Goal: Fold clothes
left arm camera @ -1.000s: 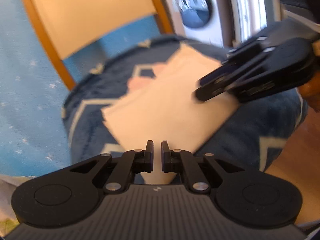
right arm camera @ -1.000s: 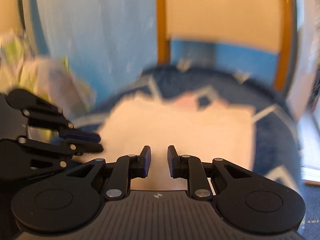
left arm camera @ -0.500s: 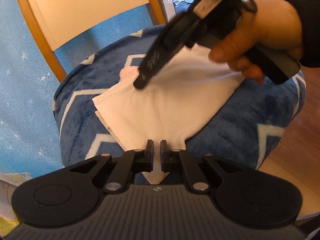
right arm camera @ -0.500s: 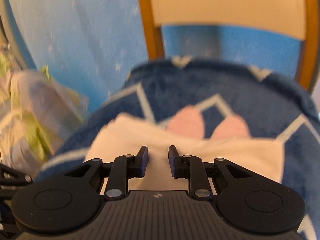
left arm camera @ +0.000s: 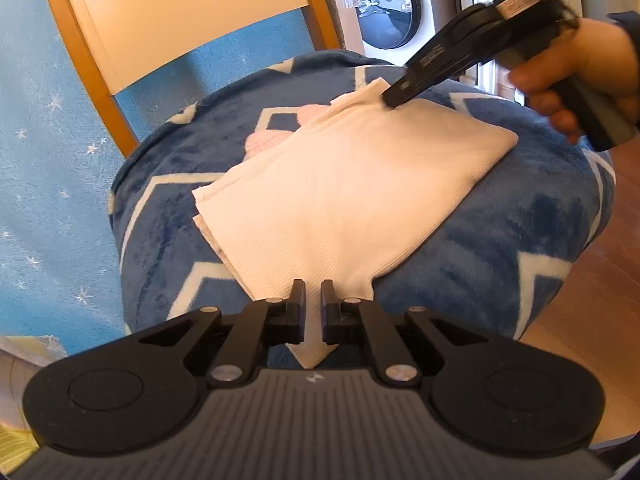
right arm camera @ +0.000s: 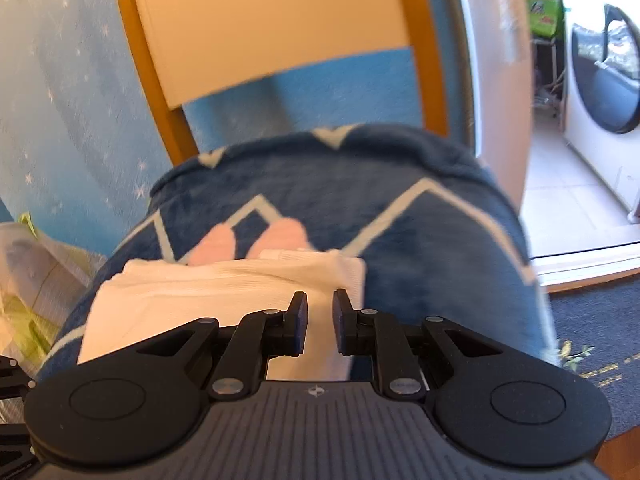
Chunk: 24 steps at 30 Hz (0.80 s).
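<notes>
A folded white garment lies on a blue zigzag blanket that covers a chair seat. My left gripper is at the garment's near corner, jaws almost together with the cloth between them and the corner tip showing below. A hand holds my right gripper, whose tip is on the slightly raised far corner. In the right wrist view, the right gripper has a narrow gap over the garment near its right end, with cloth in that gap.
The wooden chair back rises behind the seat, before a blue starred wall. Pink patches show on the blanket beyond the garment. A washing machine stands through the doorway to the right. A plastic bag lies low on the left.
My right gripper swung from the garment's near side across to its far corner, and its jaws narrowed. The left gripper kept its place at the near corner.
</notes>
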Available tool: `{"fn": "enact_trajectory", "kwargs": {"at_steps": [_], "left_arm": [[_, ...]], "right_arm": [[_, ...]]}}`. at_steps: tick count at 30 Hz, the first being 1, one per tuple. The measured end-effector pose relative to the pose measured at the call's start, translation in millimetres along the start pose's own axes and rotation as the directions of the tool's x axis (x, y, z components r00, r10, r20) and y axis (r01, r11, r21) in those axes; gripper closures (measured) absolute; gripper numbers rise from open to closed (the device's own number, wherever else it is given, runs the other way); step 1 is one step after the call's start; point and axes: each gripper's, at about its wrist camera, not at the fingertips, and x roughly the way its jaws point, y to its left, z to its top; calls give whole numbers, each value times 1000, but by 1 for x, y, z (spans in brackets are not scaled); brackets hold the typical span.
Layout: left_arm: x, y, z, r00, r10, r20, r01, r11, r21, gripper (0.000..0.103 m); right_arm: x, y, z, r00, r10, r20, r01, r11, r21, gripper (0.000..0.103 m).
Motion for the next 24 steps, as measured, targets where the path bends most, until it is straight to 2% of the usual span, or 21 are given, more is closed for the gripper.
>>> {"fn": "enact_trajectory", "kwargs": {"at_steps": [3,6,8,12,14,17,18,20,21,23,24], "left_arm": [[-12,-1,-1,1000,13,10,-12,999,-42,93],[-17,-2,-6,1000,-4,4,4,996,-90,89],[-16,-4,-8,1000,-1,-5,0,996,-94,89],[-25,-6,-8,1000,20,-6,-20,991,-136,86],[-32,-7,-8,999,32,1,-31,983,-180,72],[-40,-6,-11,999,35,10,-31,961,-276,59],[-42,-7,-12,999,38,9,-34,954,-297,55],[-45,-9,-14,999,46,7,-41,944,-328,41],[-46,-9,-15,999,52,6,-47,939,-340,37],[-50,-10,-16,998,68,3,-62,930,-363,22],[-53,-10,-17,997,80,3,-73,923,-378,18]], "right_arm": [[-31,13,-18,999,34,41,-33,999,-4,69],[-48,32,-47,998,54,14,-53,998,-39,62],[-49,40,-64,999,42,-24,-43,997,-67,61],[-69,49,-76,1000,15,6,-15,999,-44,55],[-81,54,-78,1000,-1,25,1,1000,-25,36],[-93,64,-83,999,-31,40,33,998,-44,12],[-96,66,-84,998,-37,41,39,998,-49,10],[-99,69,-86,998,-53,36,55,997,-58,3],[-101,71,-86,998,-60,33,62,996,-63,2],[-102,74,-88,997,-74,18,75,995,-67,2],[-103,76,-89,997,-78,8,78,994,-70,2]]}}
